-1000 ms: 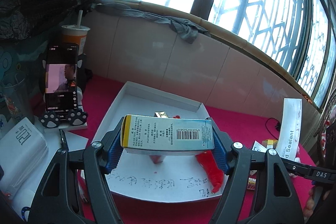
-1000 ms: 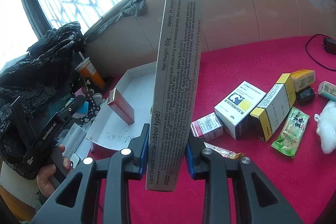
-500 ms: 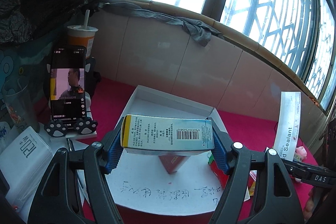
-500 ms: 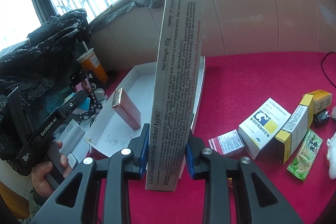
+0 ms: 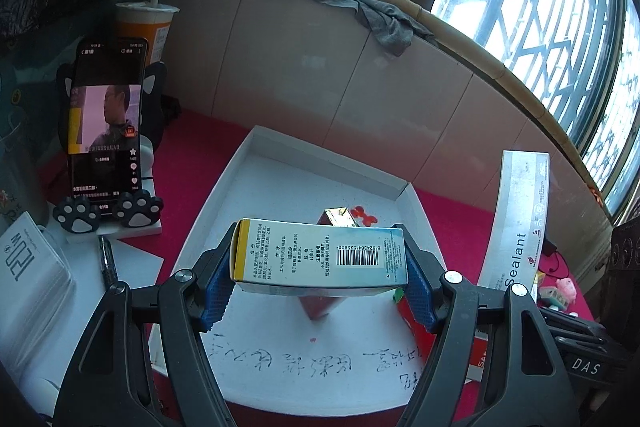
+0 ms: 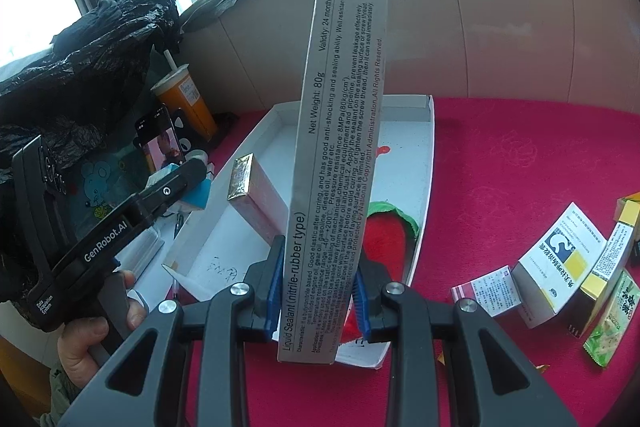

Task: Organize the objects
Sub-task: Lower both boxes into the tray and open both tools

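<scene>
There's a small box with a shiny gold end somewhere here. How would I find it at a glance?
Start at the big white tray on the red cloth below the window. The gold-ended box lies inside it toward the left wall, beside the red and green plush toy. It is the only box resting in the tray; the other loose boxes sit out on the cloth to the right.

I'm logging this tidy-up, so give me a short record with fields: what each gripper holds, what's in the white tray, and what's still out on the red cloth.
left gripper: shut on a medicine box, held sideways, barcode up, above the tray
right gripper: shut on a long sealant box, held upright
white tray: holds a gold-ended box and a red and green item
red cloth: several small boxes and a green packet lie to the right of the tray
</scene>
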The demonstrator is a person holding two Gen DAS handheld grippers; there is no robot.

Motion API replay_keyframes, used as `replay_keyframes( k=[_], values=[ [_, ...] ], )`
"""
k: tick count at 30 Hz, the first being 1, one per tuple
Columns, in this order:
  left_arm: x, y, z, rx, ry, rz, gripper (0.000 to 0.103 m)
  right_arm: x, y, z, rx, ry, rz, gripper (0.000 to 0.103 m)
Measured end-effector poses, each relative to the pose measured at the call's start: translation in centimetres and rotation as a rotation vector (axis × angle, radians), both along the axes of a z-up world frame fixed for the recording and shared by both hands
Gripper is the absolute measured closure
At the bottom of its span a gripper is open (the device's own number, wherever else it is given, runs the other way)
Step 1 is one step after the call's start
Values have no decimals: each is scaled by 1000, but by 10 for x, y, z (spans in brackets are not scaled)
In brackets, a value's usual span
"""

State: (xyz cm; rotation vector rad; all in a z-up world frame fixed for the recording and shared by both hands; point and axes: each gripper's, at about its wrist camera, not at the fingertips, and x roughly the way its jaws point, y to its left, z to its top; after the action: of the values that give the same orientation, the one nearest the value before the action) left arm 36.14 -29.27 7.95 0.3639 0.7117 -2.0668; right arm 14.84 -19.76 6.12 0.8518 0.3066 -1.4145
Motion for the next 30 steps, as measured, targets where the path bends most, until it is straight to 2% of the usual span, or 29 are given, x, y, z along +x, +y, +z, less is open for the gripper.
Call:
replay_keyframes(
  k=[11,18,23,26,27,28,29,30],
  values=[
    [-41,-24,-21,48,-147,-70,31,6,-24,-13,54,-2,19,74],
    [-62,-47,-18,67,-136,-65,31,10,-49,-22,94,-14,19,74],
    [-62,-43,-10,42,-113,-59,31,12,-57,-28,112,18,15,74],
    [-56,-39,-6,16,-104,-15,30,18,-60,-29,113,70,11,73],
    [-52,-38,-5,14,-94,-1,28,19,-60,-28,111,88,6,73],
    [-50,-38,-3,15,-89,16,19,20,-60,-28,108,107,-2,73],
    [-46,-37,-1,12,-82,40,14,21,-60,-27,104,126,-13,72],
    [-42,-35,1,4,-74,60,12,21,-59,-26,99,144,-25,69]
  ],
)
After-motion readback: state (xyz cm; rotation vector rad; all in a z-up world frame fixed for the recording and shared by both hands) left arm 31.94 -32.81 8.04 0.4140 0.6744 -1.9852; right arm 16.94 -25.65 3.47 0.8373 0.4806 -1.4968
